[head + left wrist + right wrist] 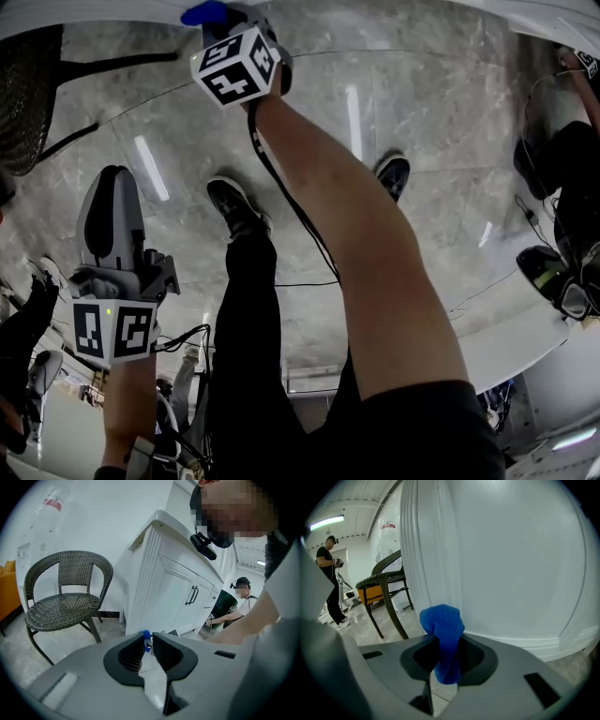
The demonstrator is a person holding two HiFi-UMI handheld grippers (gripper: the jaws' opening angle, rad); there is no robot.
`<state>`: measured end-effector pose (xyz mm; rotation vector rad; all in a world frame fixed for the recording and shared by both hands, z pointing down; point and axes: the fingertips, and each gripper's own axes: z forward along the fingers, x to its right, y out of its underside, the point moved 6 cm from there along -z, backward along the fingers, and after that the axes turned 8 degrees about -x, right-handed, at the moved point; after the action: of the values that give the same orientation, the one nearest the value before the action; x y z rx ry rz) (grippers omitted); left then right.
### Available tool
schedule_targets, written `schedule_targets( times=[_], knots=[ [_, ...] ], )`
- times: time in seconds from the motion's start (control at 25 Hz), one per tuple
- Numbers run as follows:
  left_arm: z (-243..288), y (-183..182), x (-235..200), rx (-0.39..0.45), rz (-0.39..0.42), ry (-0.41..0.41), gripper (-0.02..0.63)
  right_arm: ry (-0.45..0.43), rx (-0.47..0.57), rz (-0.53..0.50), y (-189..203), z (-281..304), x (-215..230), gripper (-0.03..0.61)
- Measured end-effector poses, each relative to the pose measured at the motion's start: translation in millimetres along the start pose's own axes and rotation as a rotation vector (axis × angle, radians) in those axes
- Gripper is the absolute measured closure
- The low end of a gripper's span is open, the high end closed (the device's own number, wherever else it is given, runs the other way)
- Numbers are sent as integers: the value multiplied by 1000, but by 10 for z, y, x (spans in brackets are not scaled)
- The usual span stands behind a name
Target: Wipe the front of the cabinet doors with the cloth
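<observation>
- One white cabinet [511, 564] fills the space just ahead of the right gripper [447, 656]. A fluted corner post stands to the jaws' left, and I take the plain panel for a door front.
- One wicker chair [386, 590] stands further left of that gripper, beyond the post.
- Left gripper [147, 646]: jaws drawn almost together on nothing, held low and well back, with the cabinet doors [180, 597] far ahead of it.
- Blue cloth [443, 625]: clenched between the right gripper's jaws, a bunched tuft rising past the tips toward the panel. Contact cannot be told.
- Risk: only that small tuft leads, so a hard or tilted press could bring the bare jaw tips onto the paint. Drag along the panel could also pull the wad free.
</observation>
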<state>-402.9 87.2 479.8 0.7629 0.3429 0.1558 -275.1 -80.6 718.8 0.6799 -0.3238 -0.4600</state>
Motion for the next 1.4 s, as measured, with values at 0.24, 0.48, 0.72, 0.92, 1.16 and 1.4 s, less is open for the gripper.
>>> schedule_targets(
  times=[0.24, 0.48, 0.72, 0.92, 1.16, 1.4],
  knots=[
    [191, -11, 272, -5, -6, 24, 557, 66, -6, 7, 144, -235, 633, 492],
    [469, -138, 805, -16, 29, 79, 557, 117, 18, 8, 262, -600, 1294, 492],
    [702, -258, 1395, -15, 60, 130, 557, 201, 26, 68, 521, -1021, 2042, 493],
    [823, -321, 1697, -7, 78, 162, 557, 254, 14, 181, 745, -1240, 2515, 492],
    [706, -507, 1868, 16, 92, 153, 557, 233, -11, 276, 776, -1699, 2497, 493],
    [287, -918, 2121, 62, 99, 185, 557, 160, -43, 359, 688, -2482, 2159, 492]
  ],
)
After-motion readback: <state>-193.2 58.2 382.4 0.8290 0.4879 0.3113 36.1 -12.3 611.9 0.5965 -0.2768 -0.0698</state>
